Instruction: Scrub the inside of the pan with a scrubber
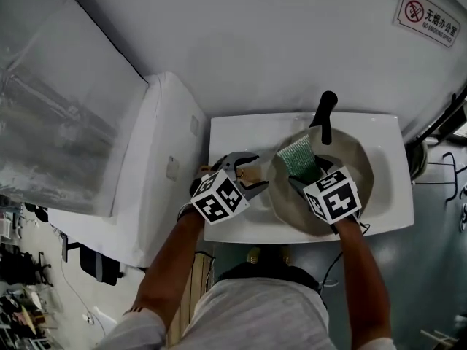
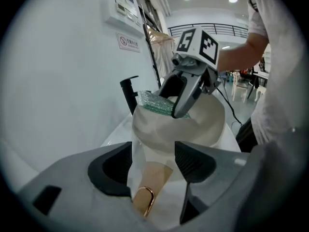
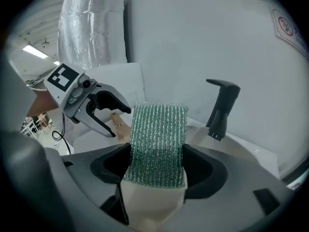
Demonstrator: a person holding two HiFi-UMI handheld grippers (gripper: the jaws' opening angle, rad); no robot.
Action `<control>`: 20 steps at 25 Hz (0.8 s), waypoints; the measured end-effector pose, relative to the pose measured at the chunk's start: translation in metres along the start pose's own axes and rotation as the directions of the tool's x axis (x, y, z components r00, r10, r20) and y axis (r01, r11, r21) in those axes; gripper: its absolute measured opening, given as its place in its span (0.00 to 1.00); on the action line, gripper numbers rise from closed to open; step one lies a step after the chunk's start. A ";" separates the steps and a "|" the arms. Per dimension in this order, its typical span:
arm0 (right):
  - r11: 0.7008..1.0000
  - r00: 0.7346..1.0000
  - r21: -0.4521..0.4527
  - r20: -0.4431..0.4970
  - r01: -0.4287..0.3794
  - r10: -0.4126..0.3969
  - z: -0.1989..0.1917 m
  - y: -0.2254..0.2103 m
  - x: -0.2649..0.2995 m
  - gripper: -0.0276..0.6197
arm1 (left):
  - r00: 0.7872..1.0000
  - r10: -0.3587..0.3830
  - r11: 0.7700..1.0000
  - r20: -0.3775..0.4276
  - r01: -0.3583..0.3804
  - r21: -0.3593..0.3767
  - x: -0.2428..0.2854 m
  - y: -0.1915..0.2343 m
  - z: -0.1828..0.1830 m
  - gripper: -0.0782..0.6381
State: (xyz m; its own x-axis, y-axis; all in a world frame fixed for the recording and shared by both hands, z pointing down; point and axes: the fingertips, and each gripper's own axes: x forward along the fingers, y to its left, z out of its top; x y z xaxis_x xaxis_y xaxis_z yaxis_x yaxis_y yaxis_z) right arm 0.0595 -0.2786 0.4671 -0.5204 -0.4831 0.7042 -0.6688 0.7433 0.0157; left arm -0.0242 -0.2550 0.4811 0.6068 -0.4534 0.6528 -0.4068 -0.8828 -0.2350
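Gripping the green scrubber point(image 3: 158, 139) upright, right hand-held gripper point(image 3: 157, 166) hangs over the cream pan point(image 1: 361, 168) in the sink point(image 1: 387, 133). Scrubber looks soft, light. Left hand-held gripper point(image 2: 153, 164) spread wide, wooden pan handle point(image 2: 150, 180) between its jaws, unpressed: likely the rigid, steadying hold.

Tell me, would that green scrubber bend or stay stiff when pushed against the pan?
Probably fairly stiff: the scrubber sticks straight out from the right tongs without drooping. Its ribbed mesh looks rough, so likely grippy, and light.

Rough glittery green mesh scrubber point(image 3: 159, 144), smooth matt cream pan point(image 1: 357, 162), wooden handle point(image 2: 152, 175), matt black tap point(image 3: 222, 105)
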 end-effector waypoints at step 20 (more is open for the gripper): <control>0.999 0.977 0.049 -0.211 0.014 -0.003 -0.042 -0.015 0.062 0.57 | 0.952 -0.144 0.973 -0.269 0.185 0.135 0.020 -0.010 -0.055 0.52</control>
State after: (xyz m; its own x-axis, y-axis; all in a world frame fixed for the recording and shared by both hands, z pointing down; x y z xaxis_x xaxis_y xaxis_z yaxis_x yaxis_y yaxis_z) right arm 0.0597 -0.3003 0.5405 -0.3943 -0.3769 0.8381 -0.7012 0.7129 -0.0093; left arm -0.0451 -0.2484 0.5359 0.4530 -0.2717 0.8491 -0.1917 -0.9598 -0.2049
